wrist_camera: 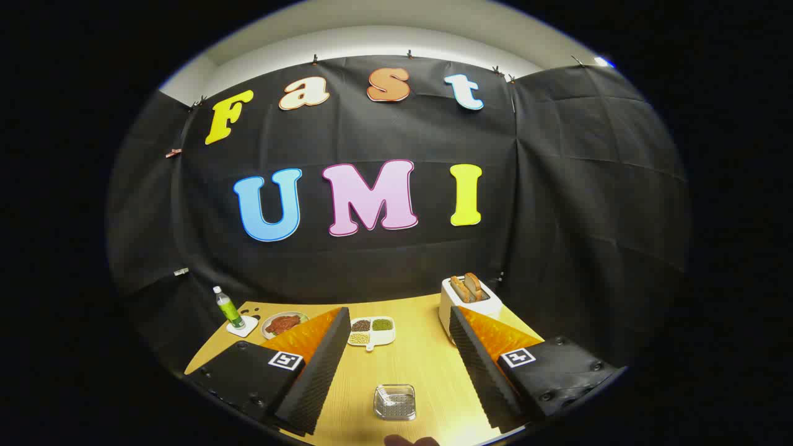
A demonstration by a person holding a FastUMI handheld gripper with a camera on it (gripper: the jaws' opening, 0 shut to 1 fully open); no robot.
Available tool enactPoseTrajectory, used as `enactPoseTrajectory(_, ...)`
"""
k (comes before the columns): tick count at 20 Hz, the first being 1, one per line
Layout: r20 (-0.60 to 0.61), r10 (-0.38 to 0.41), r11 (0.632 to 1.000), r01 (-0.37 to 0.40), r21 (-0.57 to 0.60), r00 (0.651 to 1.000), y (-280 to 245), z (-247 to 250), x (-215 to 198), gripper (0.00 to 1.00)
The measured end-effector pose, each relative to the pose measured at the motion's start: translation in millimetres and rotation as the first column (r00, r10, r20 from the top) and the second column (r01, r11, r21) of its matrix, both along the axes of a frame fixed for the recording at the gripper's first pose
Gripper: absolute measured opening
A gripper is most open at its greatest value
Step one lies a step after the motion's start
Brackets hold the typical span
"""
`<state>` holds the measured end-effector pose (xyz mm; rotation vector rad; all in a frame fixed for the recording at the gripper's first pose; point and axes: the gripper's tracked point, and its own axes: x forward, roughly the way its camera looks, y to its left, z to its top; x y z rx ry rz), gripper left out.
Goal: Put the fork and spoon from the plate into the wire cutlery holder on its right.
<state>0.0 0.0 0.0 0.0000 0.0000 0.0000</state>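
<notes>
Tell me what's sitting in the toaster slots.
Two browned slices of bread stand up out of the top of the white toaster, beyond the open gripper. Their lower halves are hidden inside the slots, and the right finger covers the toaster's bottom corner.

Bright overhead light, sharp centre, fisheye-bent edges

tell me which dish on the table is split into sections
The white tray just beyond the open fingers, holding four separate piles of grains. The round plate beside the bottle is one undivided dish.
</notes>
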Motion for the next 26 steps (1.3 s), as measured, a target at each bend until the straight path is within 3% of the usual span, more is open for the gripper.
enactPoseTrajectory(6,-0.013,-0.073,0.997,0.073,0.02,0.997,-17.6,-3.3,7.1,1.0)
enactPoseTrajectory(20,-0.017,-0.138,0.99,0.138,0.017,0.99,-11.8,-11.0,2.9,1.0)
enactPoseTrajectory(26,-0.047,-0.114,0.994,0.114,-0.002,0.992,8.9,-22.7,3.8,1.0)
